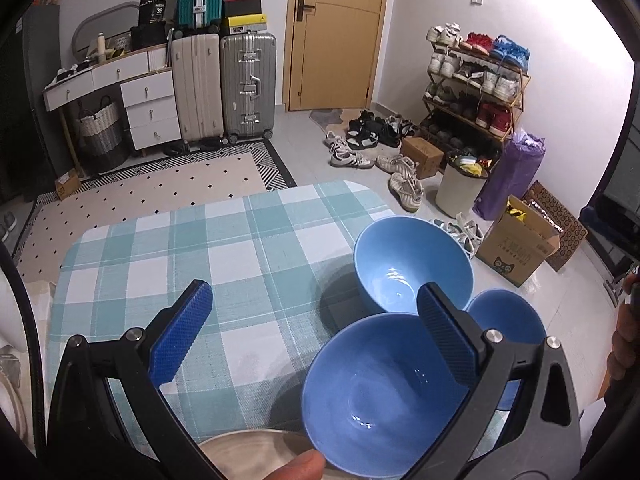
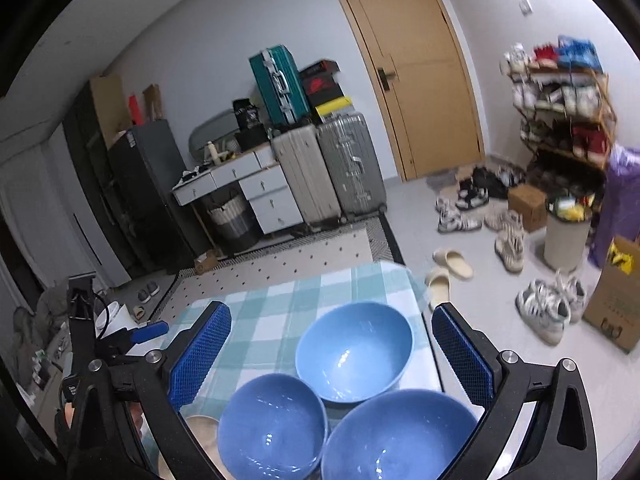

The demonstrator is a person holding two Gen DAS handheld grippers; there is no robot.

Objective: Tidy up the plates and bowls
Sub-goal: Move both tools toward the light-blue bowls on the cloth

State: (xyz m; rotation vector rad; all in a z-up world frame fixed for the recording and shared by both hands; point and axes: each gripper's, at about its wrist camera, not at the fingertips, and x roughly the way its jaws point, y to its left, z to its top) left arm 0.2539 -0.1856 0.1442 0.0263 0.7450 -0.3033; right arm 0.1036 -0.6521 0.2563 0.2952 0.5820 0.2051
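Three blue bowls stand close together on a table with a teal checked cloth (image 1: 208, 248). In the left wrist view the light blue bowl (image 1: 404, 256) is farthest, a darker blue bowl (image 1: 372, 396) is nearest, and a third bowl (image 1: 508, 316) shows behind the right finger. A beige plate (image 1: 248, 452) lies at the near edge. My left gripper (image 1: 312, 336) is open, its right finger above the near bowl. In the right wrist view the light blue bowl (image 2: 354, 350) and two darker bowls (image 2: 272, 424) (image 2: 400, 436) lie under my open right gripper (image 2: 332, 350). The beige plate (image 2: 202, 424) peeks out at the left.
The table's far edge drops to a tiled floor with scattered shoes (image 1: 352, 156), a white bin (image 1: 460, 188) and a cardboard box (image 1: 516, 244). Suitcases (image 1: 248, 84), a drawer unit (image 1: 152, 108) and a shoe rack (image 1: 476, 84) line the walls. The left gripper (image 2: 120, 336) shows at the right view's left.
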